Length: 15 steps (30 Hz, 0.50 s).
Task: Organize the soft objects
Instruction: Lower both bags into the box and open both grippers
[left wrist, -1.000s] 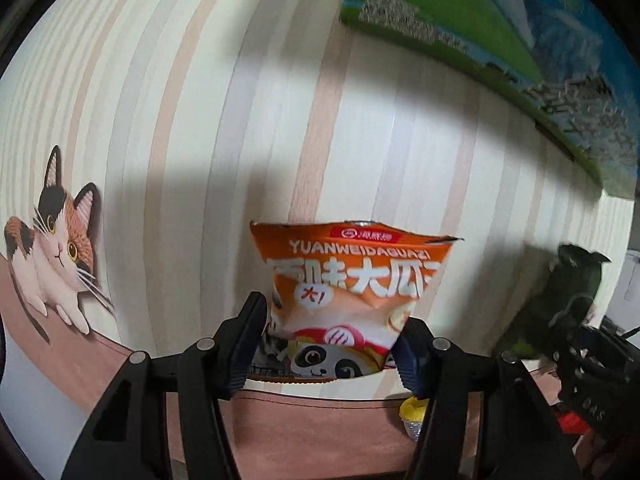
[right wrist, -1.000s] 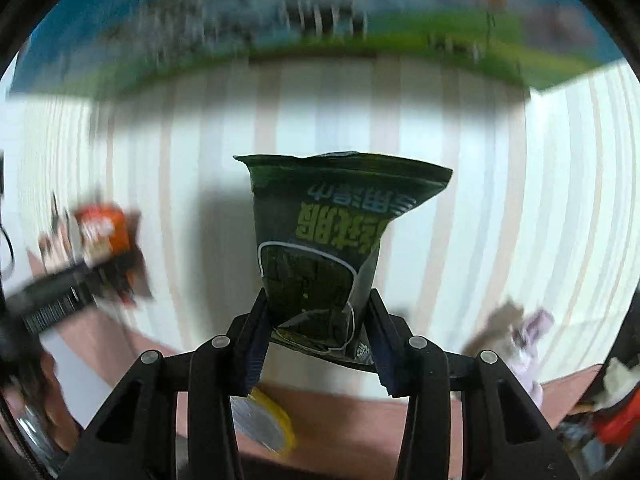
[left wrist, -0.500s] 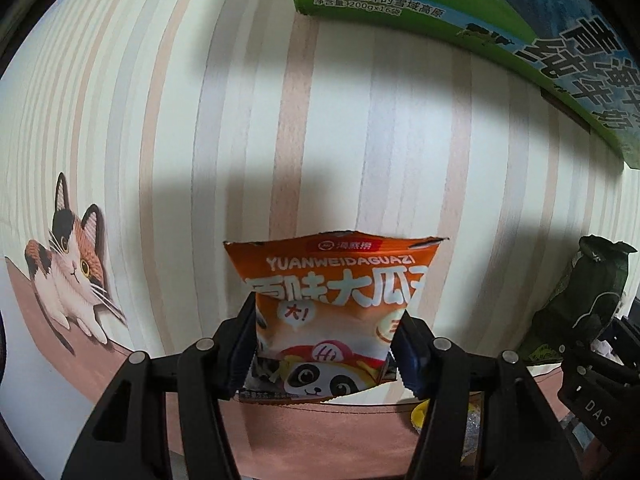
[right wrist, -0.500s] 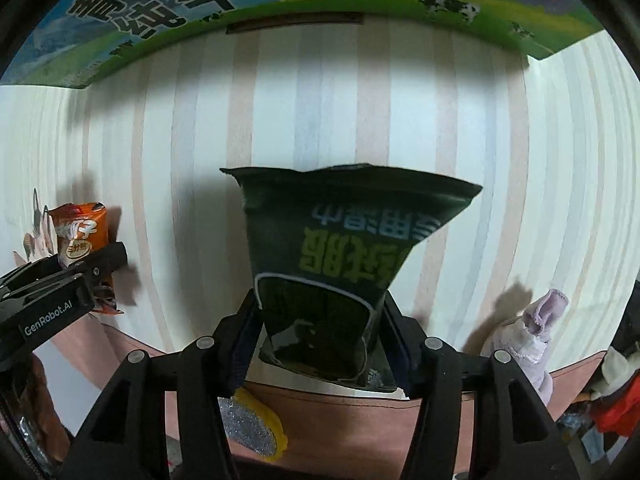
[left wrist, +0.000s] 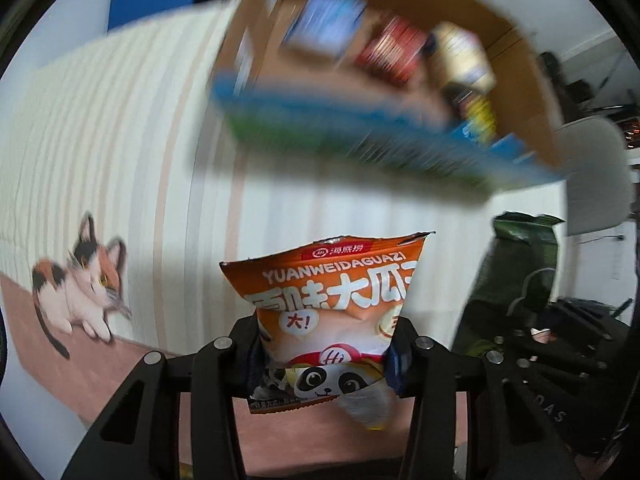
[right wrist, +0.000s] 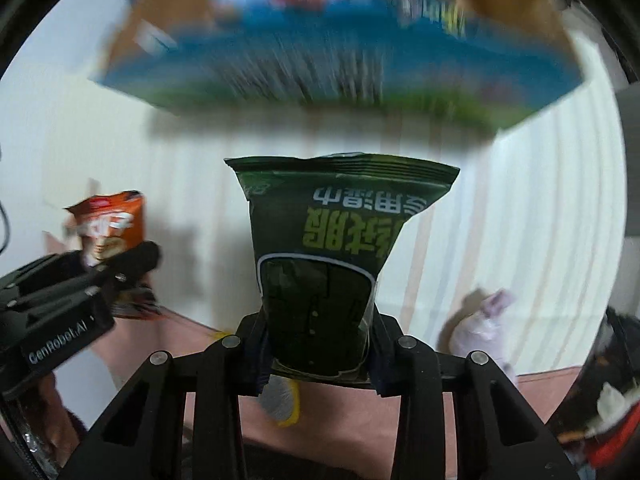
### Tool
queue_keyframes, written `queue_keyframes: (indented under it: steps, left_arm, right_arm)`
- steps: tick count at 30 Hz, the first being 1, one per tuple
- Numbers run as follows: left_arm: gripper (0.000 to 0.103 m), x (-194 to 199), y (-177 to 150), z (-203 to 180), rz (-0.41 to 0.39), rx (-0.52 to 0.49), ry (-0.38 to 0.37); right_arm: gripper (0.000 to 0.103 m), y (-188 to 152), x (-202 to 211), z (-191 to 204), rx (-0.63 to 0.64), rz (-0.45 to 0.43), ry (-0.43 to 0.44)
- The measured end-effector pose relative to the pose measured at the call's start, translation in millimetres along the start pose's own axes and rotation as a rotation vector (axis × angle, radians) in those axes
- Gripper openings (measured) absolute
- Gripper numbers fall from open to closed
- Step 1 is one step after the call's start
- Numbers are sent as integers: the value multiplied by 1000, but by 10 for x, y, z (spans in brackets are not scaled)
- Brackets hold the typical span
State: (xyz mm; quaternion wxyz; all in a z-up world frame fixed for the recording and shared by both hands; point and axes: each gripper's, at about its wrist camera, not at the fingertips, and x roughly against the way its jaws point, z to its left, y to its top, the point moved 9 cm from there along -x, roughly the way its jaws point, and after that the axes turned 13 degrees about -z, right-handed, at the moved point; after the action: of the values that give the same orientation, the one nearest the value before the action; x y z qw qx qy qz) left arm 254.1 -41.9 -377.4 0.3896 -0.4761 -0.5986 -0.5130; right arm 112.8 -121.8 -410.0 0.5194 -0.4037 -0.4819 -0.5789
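My left gripper [left wrist: 324, 354] is shut on an orange snack bag with a panda [left wrist: 332, 312] and holds it up above the striped cloth. My right gripper [right wrist: 318, 350] is shut on a dark green snack bag [right wrist: 328, 256], held upside down. The green bag also shows at the right of the left wrist view [left wrist: 520, 264]. The orange bag also shows at the left of the right wrist view [right wrist: 110, 228]. A blurred open cardboard box with blue and green sides [left wrist: 400, 64] lies ahead, with several packets inside; it also shows in the right wrist view [right wrist: 332, 52].
A striped cloth with a cat print [left wrist: 76, 292] covers the surface. A pale purple plush rabbit [right wrist: 484, 328] lies at the right. A yellow and silver packet [right wrist: 282, 400] lies below the right gripper. A white chair [left wrist: 596, 176] stands beyond the box.
Both grippers have risen and tipped, so the box's open top and its contents now show. Both bags stay gripped.
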Motion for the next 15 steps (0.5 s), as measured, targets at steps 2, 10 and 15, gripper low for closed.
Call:
queue_keyframes:
  steps: [2,10,15]
  left_arm:
    - [43,184,206,-127,-16,-5,-26]
    - [43,328,1075,-44,-68,-30,-35]
    - [43,-140,1446,88,-6,-8,-9]
  right_arm:
    - [39,192,310,54,8,-62,20]
    - [39,1155,1041,27,44,-221,15]
    - [39,1531,803,-130,15,-180,6]
